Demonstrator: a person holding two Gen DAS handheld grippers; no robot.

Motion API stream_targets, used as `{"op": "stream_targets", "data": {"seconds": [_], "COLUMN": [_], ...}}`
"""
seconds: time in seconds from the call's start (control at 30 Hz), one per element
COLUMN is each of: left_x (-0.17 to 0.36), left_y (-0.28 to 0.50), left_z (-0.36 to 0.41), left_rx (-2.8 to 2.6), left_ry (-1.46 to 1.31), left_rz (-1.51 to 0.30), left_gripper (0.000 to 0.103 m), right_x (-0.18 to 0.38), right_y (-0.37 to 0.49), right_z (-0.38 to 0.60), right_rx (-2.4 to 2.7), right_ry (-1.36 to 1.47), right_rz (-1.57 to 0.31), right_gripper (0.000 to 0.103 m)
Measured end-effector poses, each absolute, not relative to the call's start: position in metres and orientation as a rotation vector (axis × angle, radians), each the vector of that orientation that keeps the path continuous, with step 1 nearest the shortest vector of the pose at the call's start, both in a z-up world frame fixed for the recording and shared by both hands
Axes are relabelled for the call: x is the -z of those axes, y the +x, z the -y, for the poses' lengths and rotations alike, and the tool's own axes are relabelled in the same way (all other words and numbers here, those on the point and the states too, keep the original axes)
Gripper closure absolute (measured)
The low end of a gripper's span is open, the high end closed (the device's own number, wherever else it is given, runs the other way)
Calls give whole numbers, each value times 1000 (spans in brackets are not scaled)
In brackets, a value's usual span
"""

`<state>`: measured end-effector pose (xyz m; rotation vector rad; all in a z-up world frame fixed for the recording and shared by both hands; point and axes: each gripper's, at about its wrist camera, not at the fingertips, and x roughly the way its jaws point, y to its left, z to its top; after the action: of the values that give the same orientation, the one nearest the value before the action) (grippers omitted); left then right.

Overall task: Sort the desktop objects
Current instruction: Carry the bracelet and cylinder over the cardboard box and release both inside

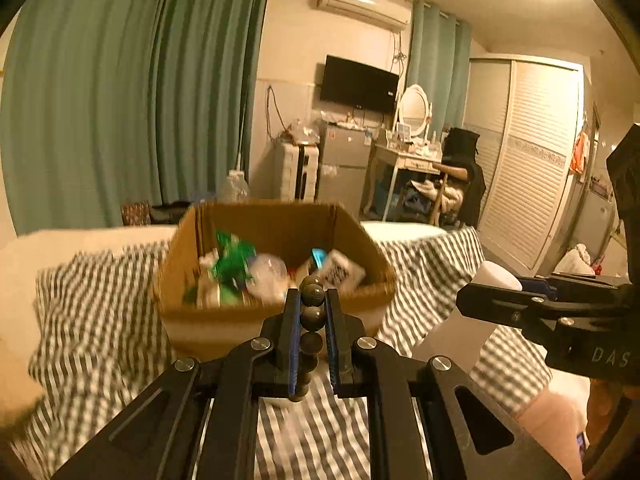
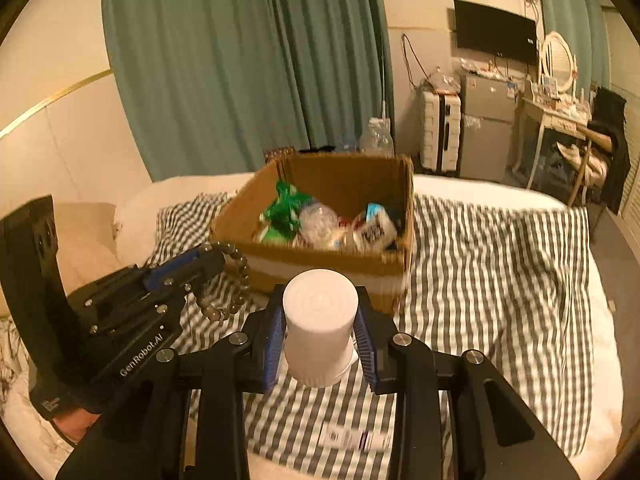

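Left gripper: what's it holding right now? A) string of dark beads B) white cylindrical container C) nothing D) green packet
A: the left gripper is shut on the bead bracelet, whose loop hangs from it in the right wrist view, short of the cardboard box.

Cardboard box (image 2: 320,264) (matt); glossy beads (image 1: 312,316).

The left tongs (image 1: 313,312) are built from matte black linkage arms, joined with round silver screws, and the inner faces of the fingers are lined with blue ribbed pads (image 1: 295,344). The right tongs (image 2: 320,336) have the same black arms, silver screws and blue pads (image 2: 273,344). White lettering "GenRobot.AI" is printed on the left body, seen at the lower left of the right wrist view. A little bare skin (image 2: 76,426) is seen below it.
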<state>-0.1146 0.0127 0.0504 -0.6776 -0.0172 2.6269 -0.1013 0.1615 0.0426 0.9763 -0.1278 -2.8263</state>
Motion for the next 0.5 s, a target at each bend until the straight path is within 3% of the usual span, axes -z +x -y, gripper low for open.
{"op": "stream_targets", "data": {"seconds": [0.23, 0.5], "left_x": [-73, -74], "left_y": [-165, -228], "left_z": [-16, -16], "left_rx": [-2658, -2687], "left_ry": [-659, -666], "left_rz": [-17, -17], "left_gripper": [92, 92], "right_x": [-72, -64], "right_y": [-151, -212], "right_z": [-159, -158], "right_rx": [2849, 2847], "right_ry": [882, 896], "right_rz": [70, 43], "right_gripper": [71, 71]}}
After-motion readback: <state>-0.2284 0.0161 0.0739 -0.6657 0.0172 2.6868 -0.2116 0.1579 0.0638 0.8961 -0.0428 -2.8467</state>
